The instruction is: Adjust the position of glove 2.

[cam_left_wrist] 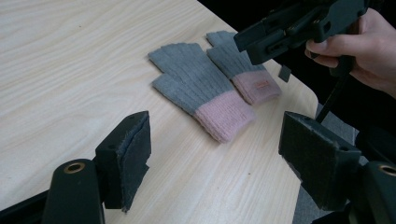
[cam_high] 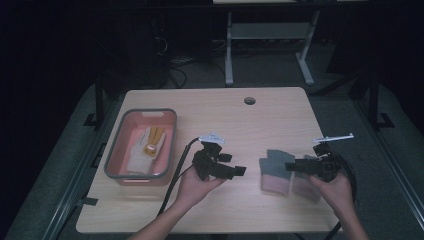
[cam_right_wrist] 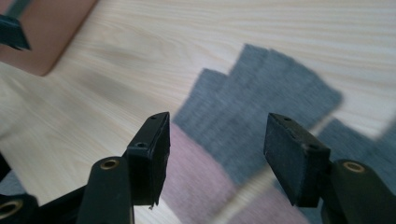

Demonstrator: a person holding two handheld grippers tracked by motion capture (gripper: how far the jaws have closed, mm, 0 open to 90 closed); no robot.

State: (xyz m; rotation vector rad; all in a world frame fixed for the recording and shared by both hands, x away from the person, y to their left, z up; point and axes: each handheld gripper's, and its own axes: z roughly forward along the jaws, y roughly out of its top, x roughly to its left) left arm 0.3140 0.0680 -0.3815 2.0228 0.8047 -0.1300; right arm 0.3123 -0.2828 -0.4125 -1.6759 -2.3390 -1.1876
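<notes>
Grey gloves (cam_left_wrist: 201,88) w/ pink cuffs, pink bin (cam_high: 116,150), pale wood table (cam_high: 240,120)

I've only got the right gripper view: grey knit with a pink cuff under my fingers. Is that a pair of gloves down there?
Observer: Yes, a pair. The near glove and the labelled glove lie side by side; the second has a small tag on its cuff.
Operator: What's in the pink bin at my corner?
Observer: A white glove with yellow fingers lies inside the bin.
Operator: And the other hand?
Observer: The left gripper is open and empty, aimed at the pair, apart from it.
</notes>
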